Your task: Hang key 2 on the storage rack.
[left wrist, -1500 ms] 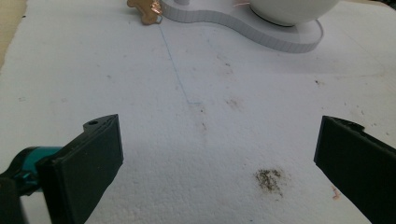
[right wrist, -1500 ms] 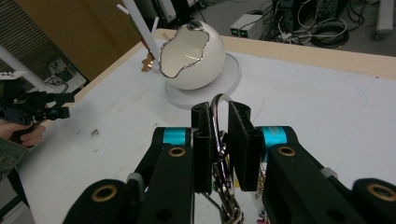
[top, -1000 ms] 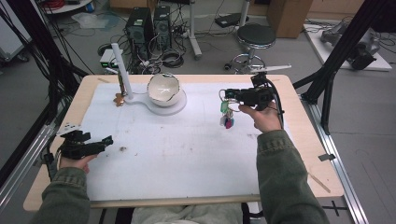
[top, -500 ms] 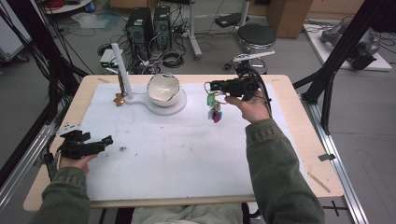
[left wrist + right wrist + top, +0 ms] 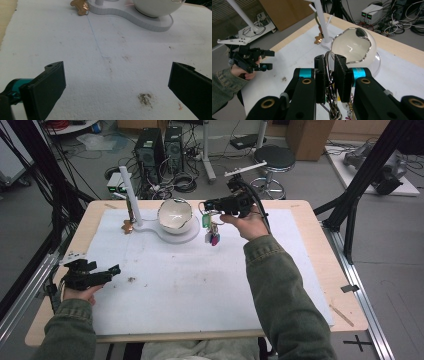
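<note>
A bunch of keys [image 5: 211, 231] with green and pink tags dangles from a metal ring [image 5: 327, 57]. My right gripper [image 5: 206, 206] is shut on that ring, in the air just right of the white bowl [image 5: 175, 213]. In the right gripper view the jaws [image 5: 329, 61] pinch the ring, and the bowl [image 5: 352, 47] lies beyond them. The bowl sits on a white base [image 5: 150, 228] with an upright white post [image 5: 128, 190]. My left gripper [image 5: 112, 270] rests low at the table's left edge, open and with nothing between its jaws [image 5: 117, 82].
A small copper-coloured piece [image 5: 128, 226] lies at the foot of the post. A white sheet [image 5: 200, 285] with a few dirt marks covers the wooden table. Behind the table stand computer towers, cables and a stool [image 5: 274, 157].
My right hand has carried the dangling keys leftward and a little up, from the right part of the table to beside the bowl. The left gripper stayed put.
</note>
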